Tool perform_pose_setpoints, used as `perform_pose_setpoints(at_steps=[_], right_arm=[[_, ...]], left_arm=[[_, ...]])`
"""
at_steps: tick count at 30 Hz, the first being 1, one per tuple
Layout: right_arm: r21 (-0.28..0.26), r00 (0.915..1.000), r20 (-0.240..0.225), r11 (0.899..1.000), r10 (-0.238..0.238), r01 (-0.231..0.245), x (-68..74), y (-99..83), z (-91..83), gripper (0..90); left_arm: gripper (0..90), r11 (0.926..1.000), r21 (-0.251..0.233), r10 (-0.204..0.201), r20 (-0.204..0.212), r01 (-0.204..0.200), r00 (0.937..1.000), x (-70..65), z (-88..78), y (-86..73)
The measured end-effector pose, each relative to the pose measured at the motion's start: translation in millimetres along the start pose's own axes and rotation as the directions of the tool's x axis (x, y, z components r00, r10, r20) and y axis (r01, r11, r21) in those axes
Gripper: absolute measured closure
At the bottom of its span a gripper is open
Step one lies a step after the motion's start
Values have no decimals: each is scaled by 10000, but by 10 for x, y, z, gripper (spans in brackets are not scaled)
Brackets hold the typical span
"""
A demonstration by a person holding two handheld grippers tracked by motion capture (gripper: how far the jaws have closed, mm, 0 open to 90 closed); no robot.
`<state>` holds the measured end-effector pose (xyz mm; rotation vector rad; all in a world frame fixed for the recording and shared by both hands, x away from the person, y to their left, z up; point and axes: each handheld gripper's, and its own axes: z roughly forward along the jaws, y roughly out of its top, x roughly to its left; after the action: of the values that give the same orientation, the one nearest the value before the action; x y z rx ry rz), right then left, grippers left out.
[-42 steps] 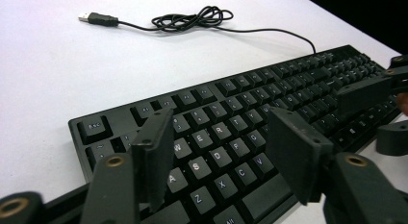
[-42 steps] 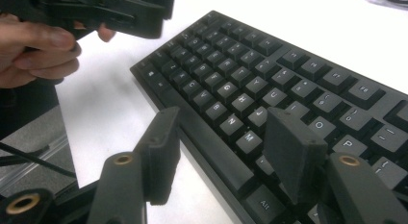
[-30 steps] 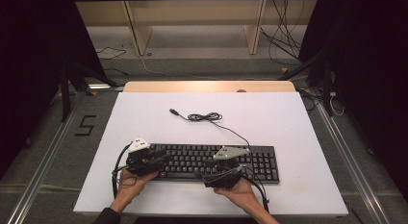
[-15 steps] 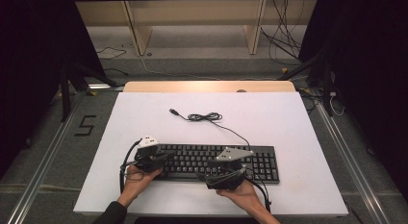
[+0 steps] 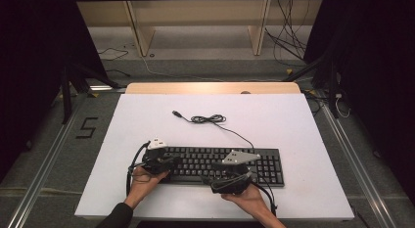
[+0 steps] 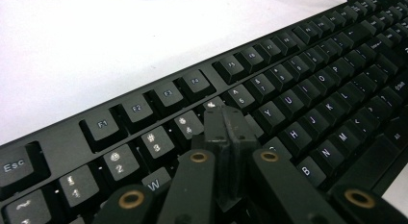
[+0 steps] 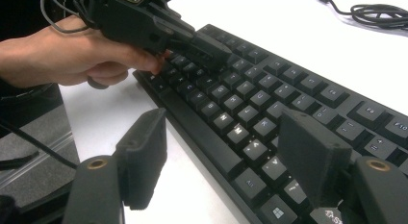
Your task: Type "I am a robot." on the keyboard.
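A flat black plastic computer keyboard [image 5: 220, 163] is seen lying on the white rectangular tabletop [image 5: 293, 120], toward the 6 o'clock edge in the high view. Its thin black cable [image 5: 210, 119] is coiled at 12 o'clock from it. The left gripper [image 6: 225, 122] is held with its jaws pressed together, tips over the number row near the 5 key. The right gripper [image 7: 226, 156] is held with jaws spread apart, straddling the keyboard's near edge by the bottom row.

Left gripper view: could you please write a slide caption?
Shut black left gripper poised over the number row of a black plastic keyboard on a white table.
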<state>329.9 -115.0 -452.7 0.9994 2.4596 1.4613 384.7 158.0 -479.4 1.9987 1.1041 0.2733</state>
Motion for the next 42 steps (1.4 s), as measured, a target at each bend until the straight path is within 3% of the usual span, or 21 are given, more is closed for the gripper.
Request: perform_pose_setpoints(at_steps=[8,14,25,31,32,36,42], right_arm=[[33,10000,43,10000,-49,49,2,-3,3,355],[0,9999,108,10000,16,-16,-15,-3,4,355],[-50,9999,170,10000,31,-31,-31,5,15,356],[1,9998,193,10000,36,-36,-41,8,27,356],[5,9998,217,10000,29,-29,-47,11,33,357],[42,9997,236,10000,71,-72,-58,12,47,361],[293,9992,395,9995,96,-108,-85,39,108,452]], left_arm=[[891,9996,189,231,-98,-229,9997,-44,29,-7],[883,9998,40,211,-71,-211,9998,-40,9,-3],[721,9984,-482,-297,182,306,9994,-13,-139,3],[617,9978,-564,-329,335,348,9989,-16,-215,-22],[566,9973,-631,-351,331,372,9988,-21,-228,-25],[523,9965,-723,-393,437,424,9983,-29,-287,-48],[434,9948,-838,-538,451,575,9975,-15,-368,-86]])
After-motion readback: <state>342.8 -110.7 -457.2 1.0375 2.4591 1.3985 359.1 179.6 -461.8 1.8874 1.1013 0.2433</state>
